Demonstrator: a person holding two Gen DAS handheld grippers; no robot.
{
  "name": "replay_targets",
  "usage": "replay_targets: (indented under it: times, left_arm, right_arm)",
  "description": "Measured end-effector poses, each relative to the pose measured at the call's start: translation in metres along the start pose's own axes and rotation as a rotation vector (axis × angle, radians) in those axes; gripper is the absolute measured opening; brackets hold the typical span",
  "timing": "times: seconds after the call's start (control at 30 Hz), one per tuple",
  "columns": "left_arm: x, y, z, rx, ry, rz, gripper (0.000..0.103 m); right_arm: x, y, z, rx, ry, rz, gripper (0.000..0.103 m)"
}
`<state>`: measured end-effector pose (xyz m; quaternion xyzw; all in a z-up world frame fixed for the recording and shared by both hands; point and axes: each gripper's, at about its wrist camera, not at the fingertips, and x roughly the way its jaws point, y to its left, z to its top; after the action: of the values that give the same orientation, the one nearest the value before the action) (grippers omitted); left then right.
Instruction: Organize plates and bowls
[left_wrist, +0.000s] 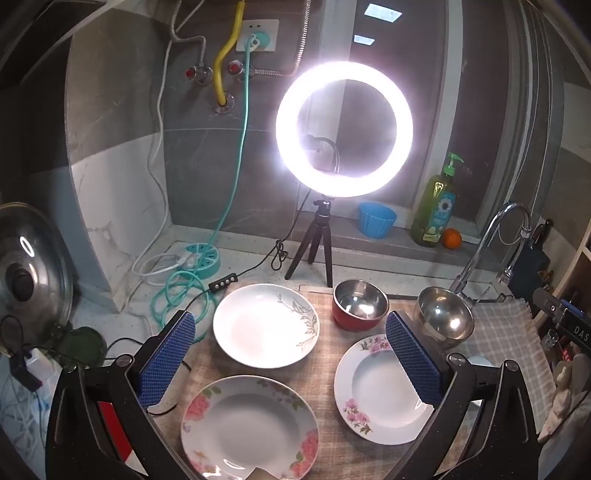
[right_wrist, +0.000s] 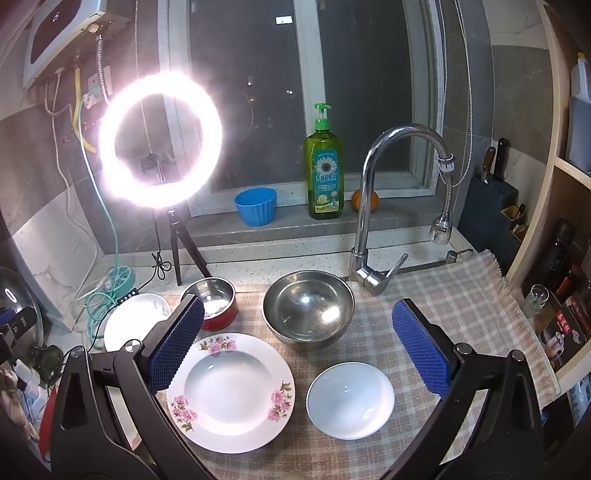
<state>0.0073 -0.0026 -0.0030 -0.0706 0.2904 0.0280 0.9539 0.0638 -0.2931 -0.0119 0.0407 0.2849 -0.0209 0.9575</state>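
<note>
Fingers spread wide on both my grippers, nothing held, dishes below them.

Left gripper (left_wrist: 291, 356) hangs over three plates: leaf plate (left_wrist: 265, 325), rose plate (left_wrist: 249, 427), pink-flower plate (left_wrist: 382, 391). Right gripper (right_wrist: 299, 350) frames steel bowl (right_wrist: 308, 309) and white bowl (right_wrist: 350, 394). Soap bottle's (right_wrist: 324, 173) label I can't read.

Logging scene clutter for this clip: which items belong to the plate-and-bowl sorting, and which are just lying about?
Job items: green-leaf plate, large pink-flower plate, small pink-flower plate, red bowl, steel bowl, white bowl.

Lying about: ring light, soap bottle, blue cup, orange, faucet.
</note>
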Motion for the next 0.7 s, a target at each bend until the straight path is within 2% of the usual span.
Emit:
replay_targets:
  times: [0.7]
  left_arm:
    - [0.0009, -0.0026, 0.0018, 0.001, 0.01, -0.017, 0.102]
  right_arm:
    - [-0.006, 0.0042, 0.0011, -0.002, -0.008, 0.011, 0.103]
